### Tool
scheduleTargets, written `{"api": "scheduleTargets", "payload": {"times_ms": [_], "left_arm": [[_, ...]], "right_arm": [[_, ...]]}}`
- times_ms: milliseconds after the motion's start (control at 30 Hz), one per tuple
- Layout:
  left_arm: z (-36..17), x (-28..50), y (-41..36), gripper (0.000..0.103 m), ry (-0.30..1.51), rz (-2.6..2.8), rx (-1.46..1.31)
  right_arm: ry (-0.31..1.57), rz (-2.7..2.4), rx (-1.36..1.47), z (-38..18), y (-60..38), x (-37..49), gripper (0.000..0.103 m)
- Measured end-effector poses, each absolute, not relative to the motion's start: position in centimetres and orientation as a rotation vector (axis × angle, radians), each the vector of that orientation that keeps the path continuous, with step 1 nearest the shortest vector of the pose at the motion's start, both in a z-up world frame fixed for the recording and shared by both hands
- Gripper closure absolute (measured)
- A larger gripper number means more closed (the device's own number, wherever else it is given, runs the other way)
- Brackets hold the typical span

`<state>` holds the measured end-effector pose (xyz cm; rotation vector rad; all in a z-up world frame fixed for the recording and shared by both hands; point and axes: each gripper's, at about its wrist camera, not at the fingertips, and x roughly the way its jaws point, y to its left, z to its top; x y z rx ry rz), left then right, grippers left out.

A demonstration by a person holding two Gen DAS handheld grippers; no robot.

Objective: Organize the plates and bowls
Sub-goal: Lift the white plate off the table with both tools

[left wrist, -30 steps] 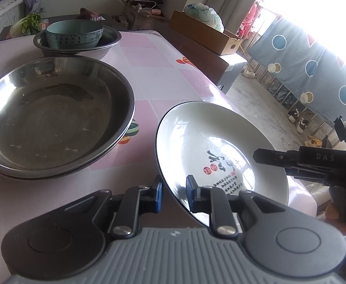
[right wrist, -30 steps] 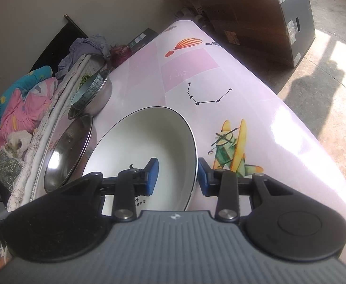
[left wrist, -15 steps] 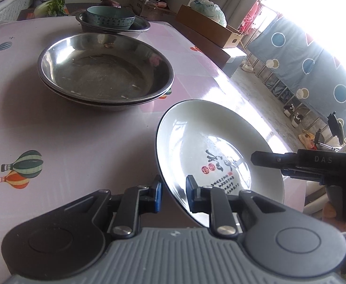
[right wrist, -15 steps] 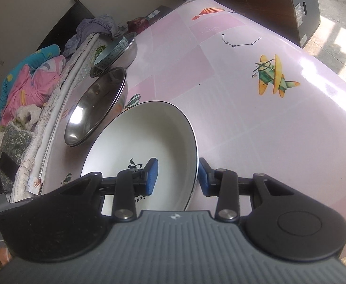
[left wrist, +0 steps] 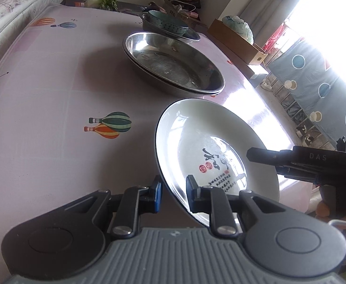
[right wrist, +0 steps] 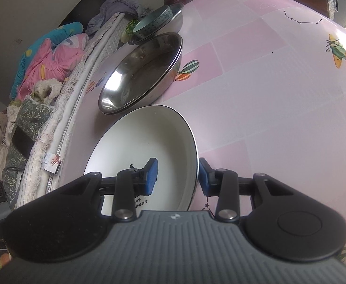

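One table [left wrist: 43, 90], covered in pink patterned sheeting, extends ahead of both sets of jaws. Two wide steel basins [left wrist: 173, 68] are nested together on it, ahead of the left jaws and ahead and to the left of the right jaws; the doubled rim is visible in both wrist views [right wrist: 144, 71]. Beyond them sits one smaller steel bowl [left wrist: 192, 35] with one teal ceramic bowl [left wrist: 167, 23] resting inside it. One white plate [left wrist: 208, 142] with a dark rim and printed calligraphy is held tilted above the table, between the two tools. The left gripper [left wrist: 173, 193] straddles the plate's near edge, one pad under the outside and one over the inner face; a narrow gap shows beside the left pad, so firm clamping cannot be confirmed from this view. The right gripper [right wrist: 177, 175] straddles the opposite rim of the same plate [right wrist: 149, 142]: the right pad touches the outer rim, while the left pad stands apart from the inner surface, so these jaws are apart. In the left wrist view the right gripper [left wrist: 251, 152] enters from the right side, one finger lying across the plate's inner face. One cardboard box [left wrist: 239, 45] stands beyond the table's far right edge.
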<state>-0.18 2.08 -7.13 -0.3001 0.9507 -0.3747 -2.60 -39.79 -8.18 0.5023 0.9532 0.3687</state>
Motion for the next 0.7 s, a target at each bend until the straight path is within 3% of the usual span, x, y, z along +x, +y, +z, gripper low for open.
{"api": "scheduleTargets", "payload": {"times_ms": [700], "left_arm": [[-7.0, -0.5, 3.5, 0.080, 0.938, -0.343, -0.337]], "right_arm": [[0.957, 0.393, 0.489, -8.3, -38.1, -1.2, 0.064]]}}
